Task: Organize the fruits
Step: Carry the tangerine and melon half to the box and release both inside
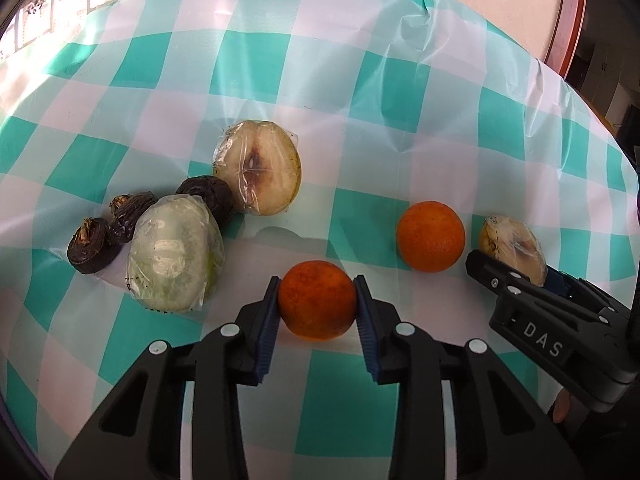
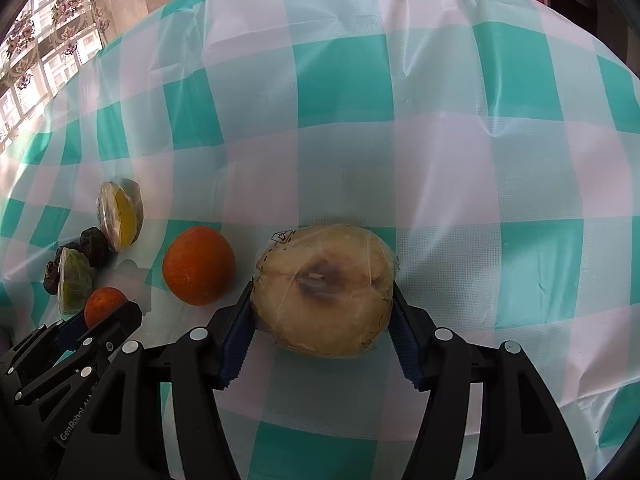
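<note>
The left gripper (image 1: 317, 307) has its jaws pinching a small orange (image 1: 317, 299) from both sides, the blue pads flat against the fruit, low over the checked cloth of the counter (image 1: 360, 80). The right gripper (image 2: 322, 312) has its jaws closed on a wrapped half fruit (image 2: 323, 289), cut face up with a dark core; whether it rests on the cloth cannot be told.

Just beyond the left jaws and to their right lies a second orange (image 1: 430, 236), free on the cloth; in the right wrist view it sits just left of the right jaws. Left of the left jaws lies a pale green wrapped piece (image 1: 176, 254), touching a cluster of dark water chestnuts (image 1: 94, 250) on its far left side. Farther ahead, slightly left, another wrapped half fruit (image 1: 259, 166) leans with its cut face toward the camera, resting against one of the dark chestnuts.

The right gripper shows at the right edge of the left wrist view, beyond the second orange. The counter stretches on past the fruit to its far edge.
</note>
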### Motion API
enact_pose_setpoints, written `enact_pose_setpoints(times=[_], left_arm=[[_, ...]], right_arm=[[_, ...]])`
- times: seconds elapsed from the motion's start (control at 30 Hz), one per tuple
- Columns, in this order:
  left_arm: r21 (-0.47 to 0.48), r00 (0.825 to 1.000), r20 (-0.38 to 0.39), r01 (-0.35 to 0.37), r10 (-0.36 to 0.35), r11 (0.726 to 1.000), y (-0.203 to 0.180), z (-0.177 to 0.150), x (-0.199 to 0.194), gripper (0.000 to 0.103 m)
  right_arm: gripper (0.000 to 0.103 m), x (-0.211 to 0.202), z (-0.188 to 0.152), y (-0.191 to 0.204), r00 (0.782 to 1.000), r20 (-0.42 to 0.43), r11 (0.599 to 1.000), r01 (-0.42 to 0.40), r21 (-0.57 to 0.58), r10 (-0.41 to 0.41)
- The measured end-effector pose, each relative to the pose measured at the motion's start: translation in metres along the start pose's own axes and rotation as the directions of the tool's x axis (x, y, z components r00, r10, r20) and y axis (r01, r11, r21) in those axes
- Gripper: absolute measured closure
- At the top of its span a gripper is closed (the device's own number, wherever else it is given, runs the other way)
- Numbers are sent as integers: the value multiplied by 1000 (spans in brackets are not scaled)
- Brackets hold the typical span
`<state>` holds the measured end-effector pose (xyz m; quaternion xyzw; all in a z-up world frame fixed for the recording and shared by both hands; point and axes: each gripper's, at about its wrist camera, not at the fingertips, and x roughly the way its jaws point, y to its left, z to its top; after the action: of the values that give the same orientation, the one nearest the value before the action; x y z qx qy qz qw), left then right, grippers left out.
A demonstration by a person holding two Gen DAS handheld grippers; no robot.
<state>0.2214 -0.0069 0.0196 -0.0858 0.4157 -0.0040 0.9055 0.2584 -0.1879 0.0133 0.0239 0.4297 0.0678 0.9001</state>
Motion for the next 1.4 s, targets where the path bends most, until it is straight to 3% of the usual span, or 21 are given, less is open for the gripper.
enact_pose_setpoints(times=[0.17, 0.43, 0.77, 0.97, 1.4], left_arm=[[-45, 998, 40, 47, -45, 998, 21, -6, -13, 68], [-58, 998, 51, 43, -40, 997, 27, -26, -34, 68], [-132, 995, 72, 76, -67, 988, 25, -65, -70, 68], [-174, 993, 69, 103, -92, 979, 27, -95, -89, 68], [-158, 994, 61, 101, -92, 982, 42, -163, -145, 68]], right_arm=[[43, -3, -3, -10, 1000, 28, 997, -2, 73, 0], [43, -23, -17, -50, 984, 132, 954, -147, 260, 116], [43, -56, -53, -33, 959, 135, 941, -274, 199, 251], [43, -78, -88, -14, 957, 110, 941, -284, 182, 268], [43, -124, -159, 34, 957, 48, 952, -290, 95, 286]])
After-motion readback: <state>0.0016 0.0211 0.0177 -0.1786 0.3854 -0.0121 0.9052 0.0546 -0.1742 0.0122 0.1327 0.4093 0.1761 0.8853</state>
